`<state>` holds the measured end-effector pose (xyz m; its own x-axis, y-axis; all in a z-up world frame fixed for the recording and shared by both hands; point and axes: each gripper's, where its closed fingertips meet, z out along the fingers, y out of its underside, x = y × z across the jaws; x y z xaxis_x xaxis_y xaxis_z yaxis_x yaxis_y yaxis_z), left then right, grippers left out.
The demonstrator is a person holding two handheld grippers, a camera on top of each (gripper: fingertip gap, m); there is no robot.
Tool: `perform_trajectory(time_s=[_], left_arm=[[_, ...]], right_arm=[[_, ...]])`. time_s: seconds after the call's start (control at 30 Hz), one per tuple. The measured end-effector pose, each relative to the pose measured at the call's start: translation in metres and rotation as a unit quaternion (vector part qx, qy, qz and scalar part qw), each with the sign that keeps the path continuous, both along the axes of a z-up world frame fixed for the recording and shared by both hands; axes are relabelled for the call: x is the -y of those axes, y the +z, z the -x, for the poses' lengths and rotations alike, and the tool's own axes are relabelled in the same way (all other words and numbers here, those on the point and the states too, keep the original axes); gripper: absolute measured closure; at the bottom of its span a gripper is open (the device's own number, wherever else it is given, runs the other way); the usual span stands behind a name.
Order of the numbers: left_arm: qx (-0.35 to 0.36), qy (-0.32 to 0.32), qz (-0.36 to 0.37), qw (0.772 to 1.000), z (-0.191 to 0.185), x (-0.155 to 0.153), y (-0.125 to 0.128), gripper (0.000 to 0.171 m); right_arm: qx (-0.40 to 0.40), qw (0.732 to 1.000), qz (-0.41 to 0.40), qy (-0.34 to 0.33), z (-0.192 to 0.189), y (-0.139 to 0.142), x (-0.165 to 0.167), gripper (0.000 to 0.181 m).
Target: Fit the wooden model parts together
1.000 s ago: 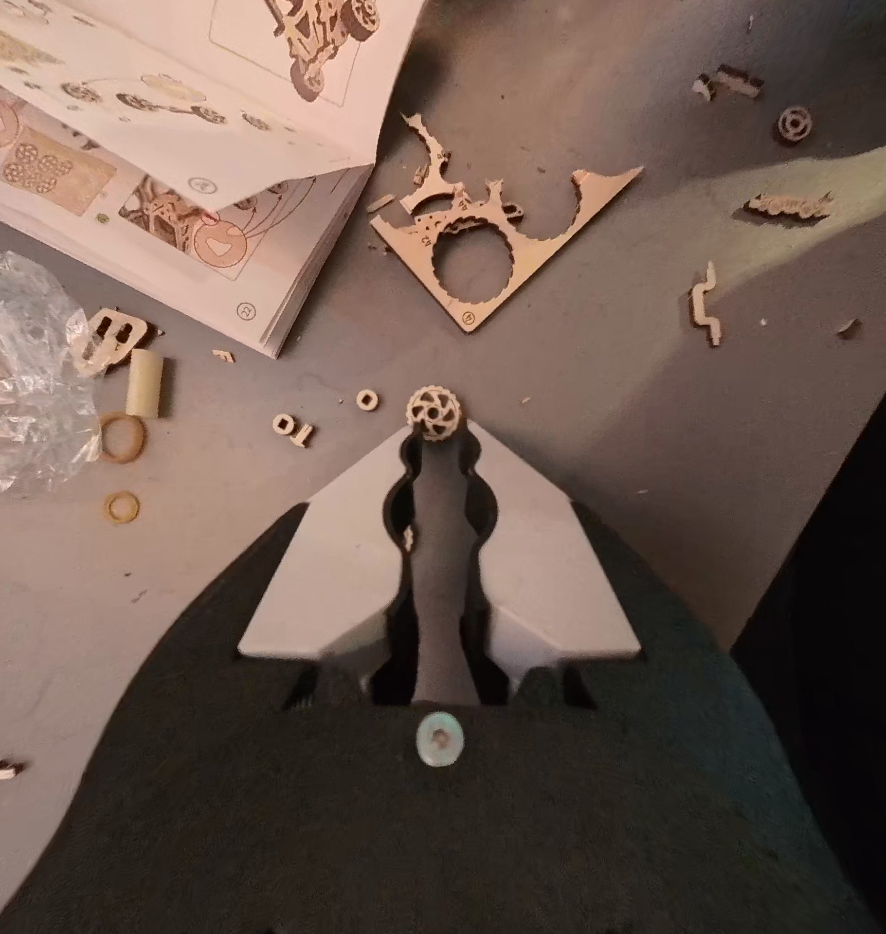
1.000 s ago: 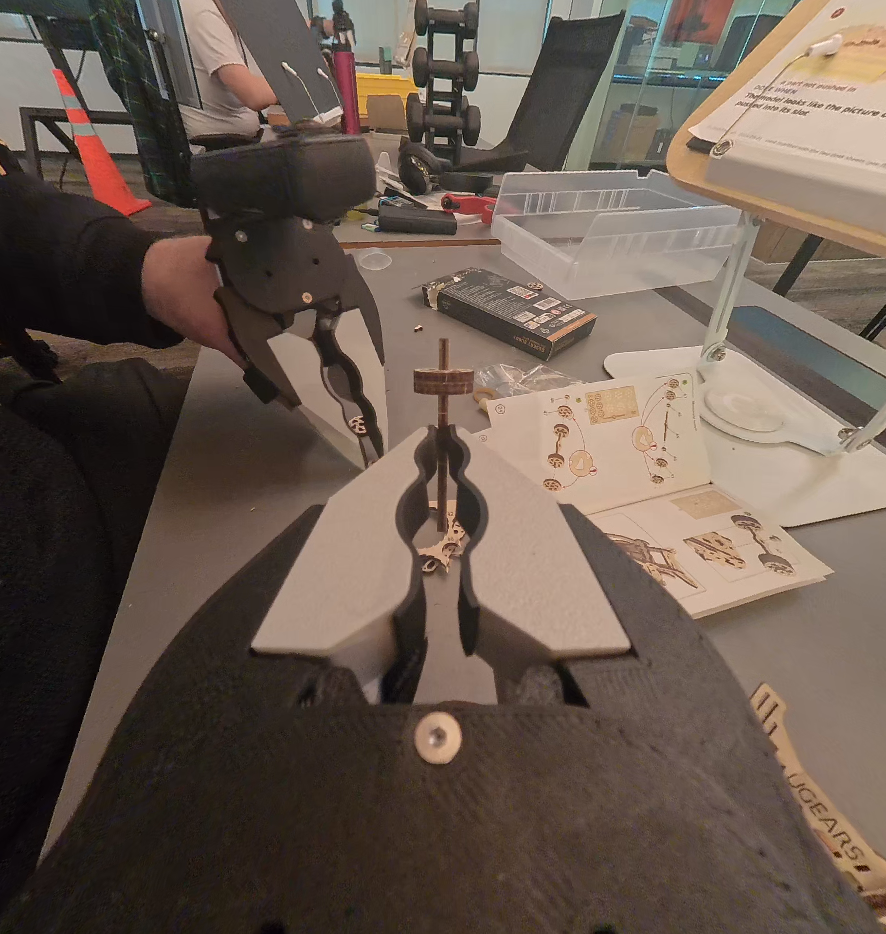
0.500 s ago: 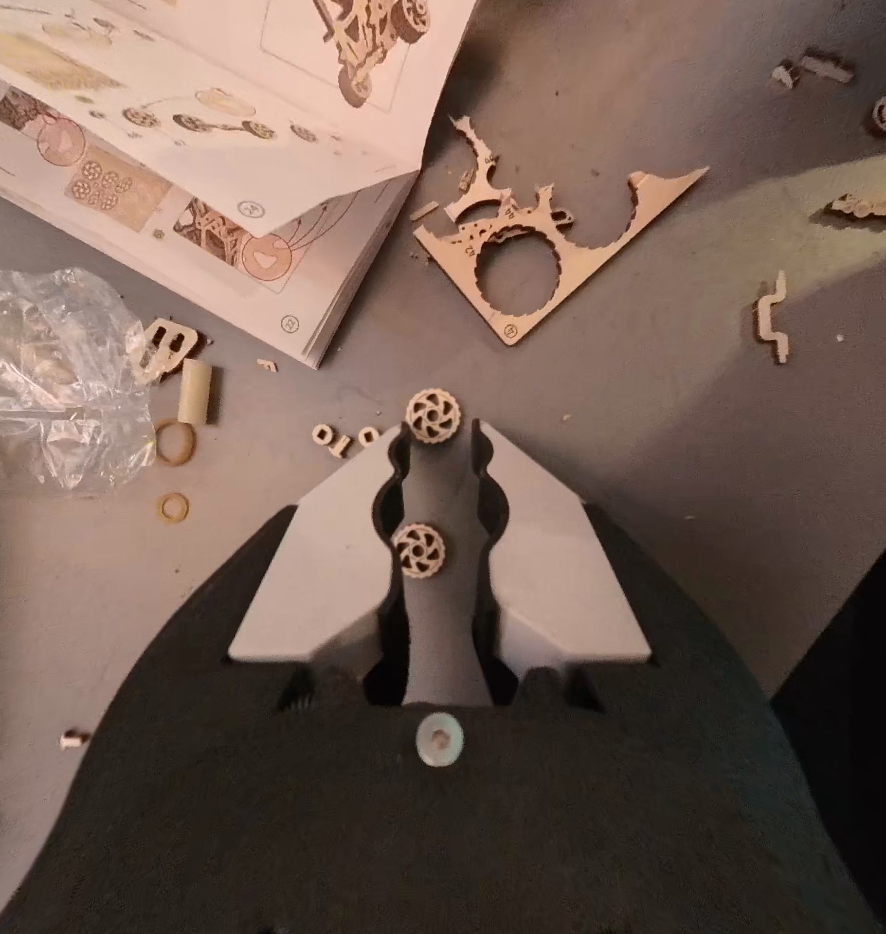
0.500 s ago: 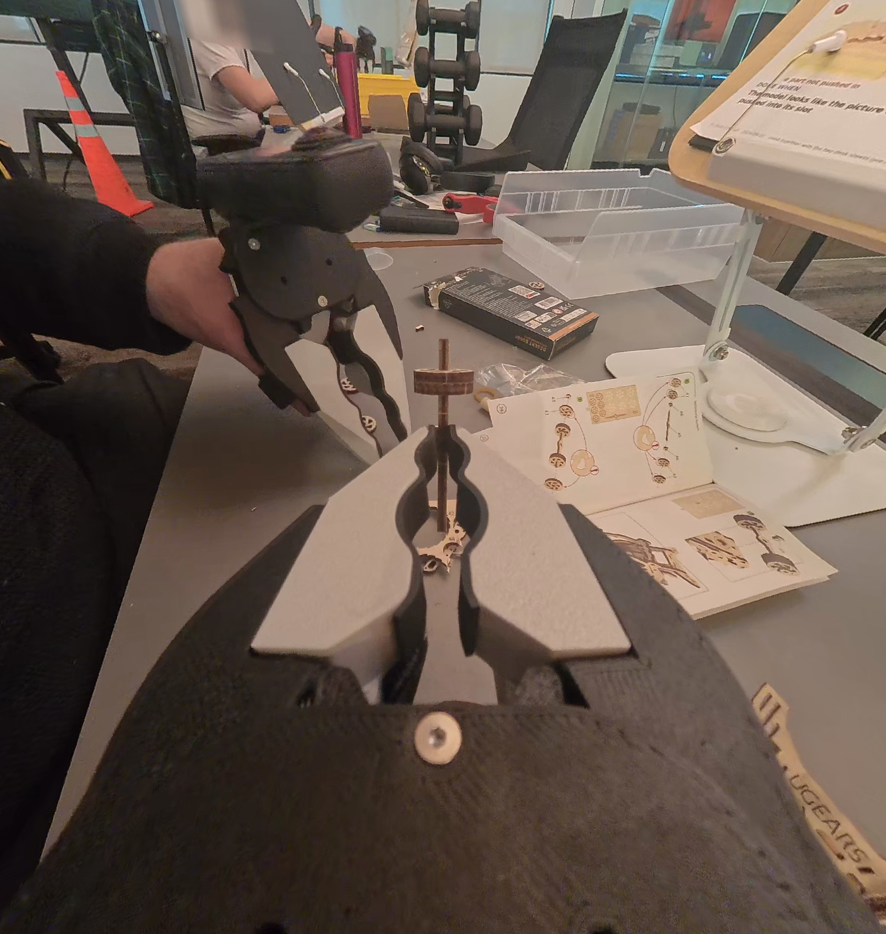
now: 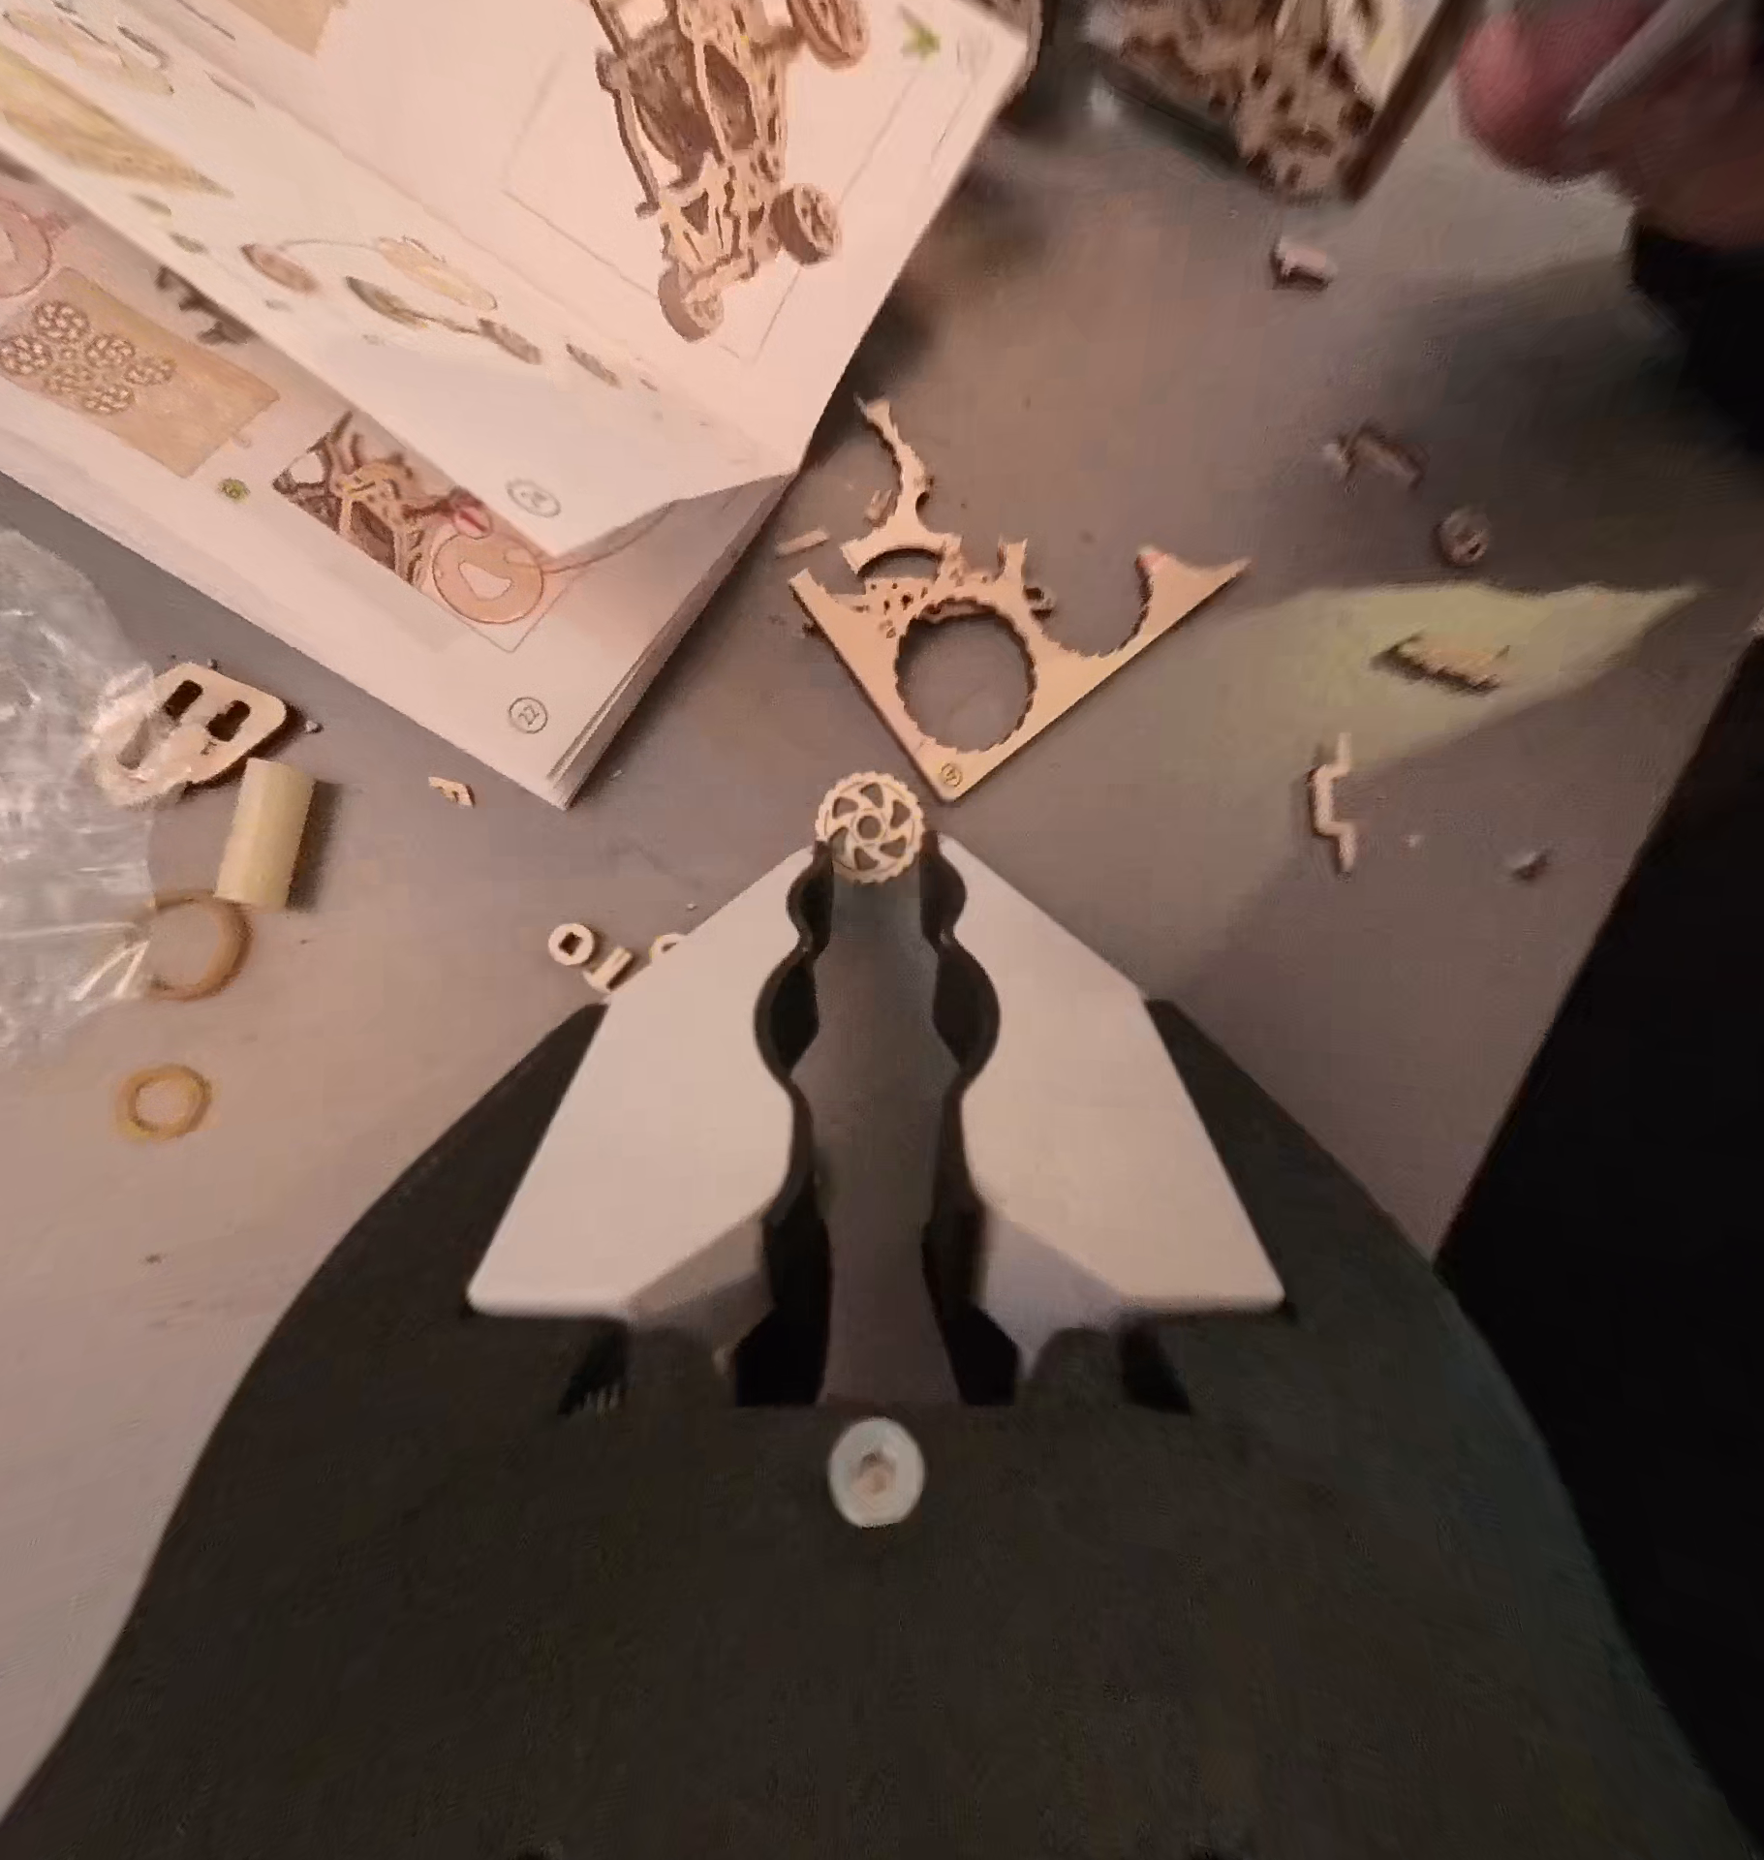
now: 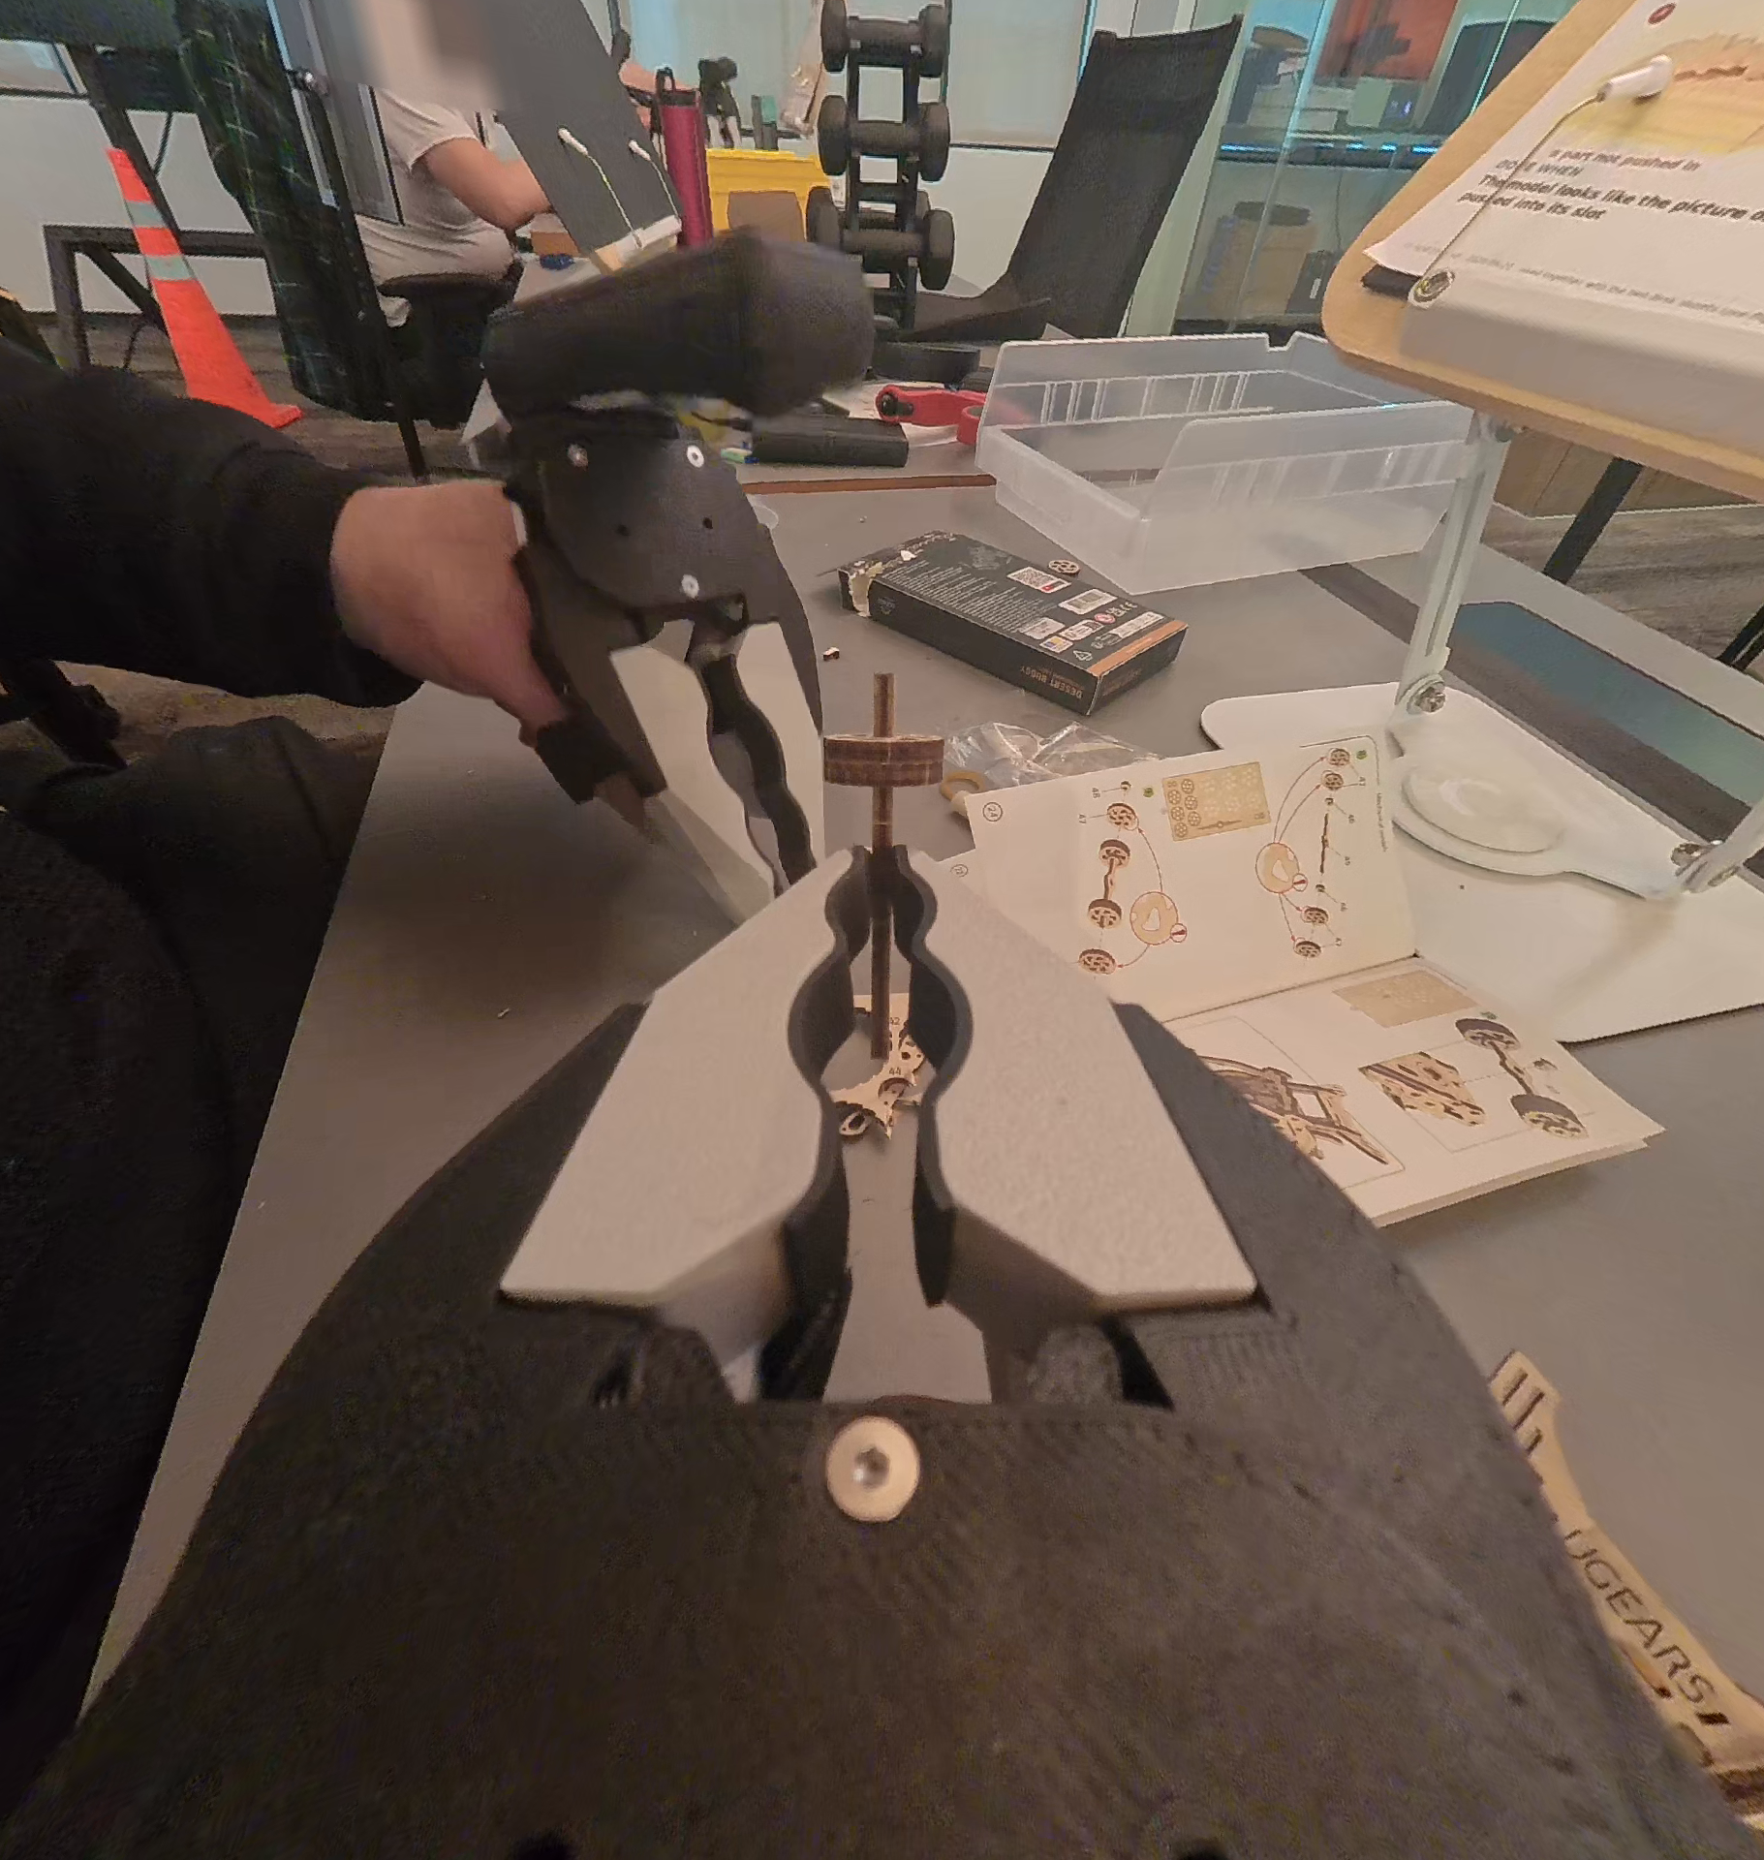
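**Axle held upright; small gear pinched at left tips, ready for fitting**

The grey table [image 6: 515,966] carries the open instruction booklet [image 6: 1250,906], laid flat within sight, presumably for reference. Nearer lies the punched-out wooden sheet [image 5: 968,664], with loose offcuts scattered around it.

The right gripper [image 6: 880,856] is pressed together on the wooden axle [image 6: 883,886], holding it vertical with its stacked wheel [image 6: 883,760] above the tips; this orientation appears chosen to leave the top end free to receive a part.

The left gripper [image 5: 869,856] pinches a small toothed gear [image 5: 869,827] at its very tips, face outward, likely so the bore stays reachable. It hangs just beside the axle, not touching.
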<state>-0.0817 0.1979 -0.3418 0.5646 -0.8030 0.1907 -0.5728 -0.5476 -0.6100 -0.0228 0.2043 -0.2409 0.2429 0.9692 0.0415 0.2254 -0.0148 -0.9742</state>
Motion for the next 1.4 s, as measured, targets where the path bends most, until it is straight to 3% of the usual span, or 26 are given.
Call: perform_trajectory(time_s=[0.1, 0.17, 0.27, 0.33, 0.53, 0.77, 1.0, 1.17, 1.4], left_arm=[[0.126, 0.044, 0.047, 0.99, -0.004, -0.001, 0.026, 0.157], [0.226, 0.059, 0.089, 0.968, -0.005, 0.001, 0.045, 0.157], [0.357, 0.06, 0.18, 0.914, -0.005, 0.013, 0.07, 0.158], [0.398, 0.054, 0.23, 0.886, -0.005, 0.024, 0.074, 0.157], [0.543, 0.067, 0.259, 0.796, -0.008, 0.032, 0.101, 0.157], [0.606, 0.051, 0.25, 0.754, -0.016, 0.039, 0.116, 0.158], [0.648, -0.013, 0.273, 0.711, -0.02, 0.059, 0.143, 0.157], [0.671, 0.005, 0.292, 0.681, -0.02, 0.056, 0.137, 0.157], [0.677, 0.054, 0.301, 0.67, -0.013, 0.041, 0.114, 0.157]], right_arm=[[0.0, 1.0, 0.001, 0.0, 0.0, -0.001, 0.0, 0.181], [0.004, 1.0, 0.003, 0.002, 0.0, -0.002, 0.0, 0.181], [0.026, 0.999, 0.01, 0.019, 0.003, -0.01, 0.005, 0.181], [0.032, 0.999, 0.008, 0.024, 0.004, -0.012, 0.007, 0.181], [0.075, 0.994, 0.007, 0.074, 0.014, -0.022, 0.029, 0.181], [0.102, 0.992, 0.0, 0.073, 0.02, -0.015, 0.036, 0.181], [0.108, 0.988, -0.044, 0.102, 0.029, -0.016, 0.041, 0.181], [0.096, 0.987, -0.04, 0.126, 0.035, -0.013, 0.05, 0.181], [0.096, 0.988, 0.013, 0.121, 0.034, -0.024, 0.043, 0.181]])
